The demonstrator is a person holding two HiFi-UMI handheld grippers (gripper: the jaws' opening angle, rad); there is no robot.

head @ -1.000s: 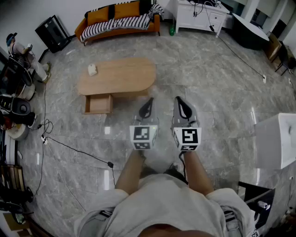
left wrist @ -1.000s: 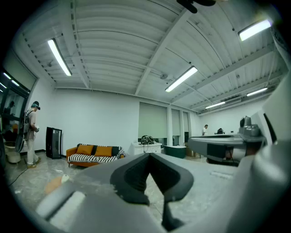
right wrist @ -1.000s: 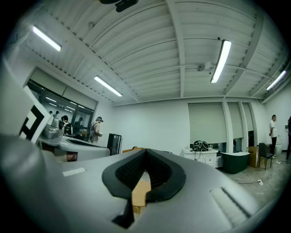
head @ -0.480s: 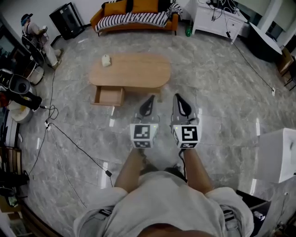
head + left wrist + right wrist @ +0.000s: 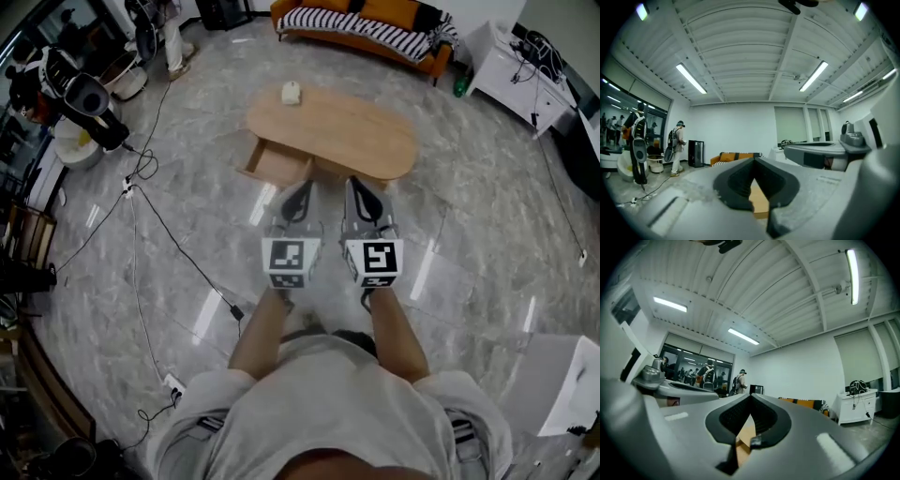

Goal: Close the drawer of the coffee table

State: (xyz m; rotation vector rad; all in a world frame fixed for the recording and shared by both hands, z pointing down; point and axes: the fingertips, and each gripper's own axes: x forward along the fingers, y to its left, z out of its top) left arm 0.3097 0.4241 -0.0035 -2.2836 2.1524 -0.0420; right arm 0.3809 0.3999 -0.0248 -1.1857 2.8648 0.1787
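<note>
The coffee table (image 5: 356, 136) lies long from ten to four o'clock, its drawer (image 5: 279, 164) open toward seven. The left gripper (image 5: 302, 187) and right gripper (image 5: 356, 185) (both empty) have jaws pressed together.

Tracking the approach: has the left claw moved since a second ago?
Yes. The left claw has come toward the coffee table, now near its open drawer.

We'd call this a mock living room inside a lab. Behind the oval light-wood coffee table (image 5: 333, 131) there's an orange sofa with a striped throw (image 5: 361, 23). Left of the table, black cables (image 5: 134, 216) snake across the glossy grey marble floor (image 5: 469, 206). Overhead is a white ribbed industrial ceiling with strip lights (image 5: 740, 51).
</note>
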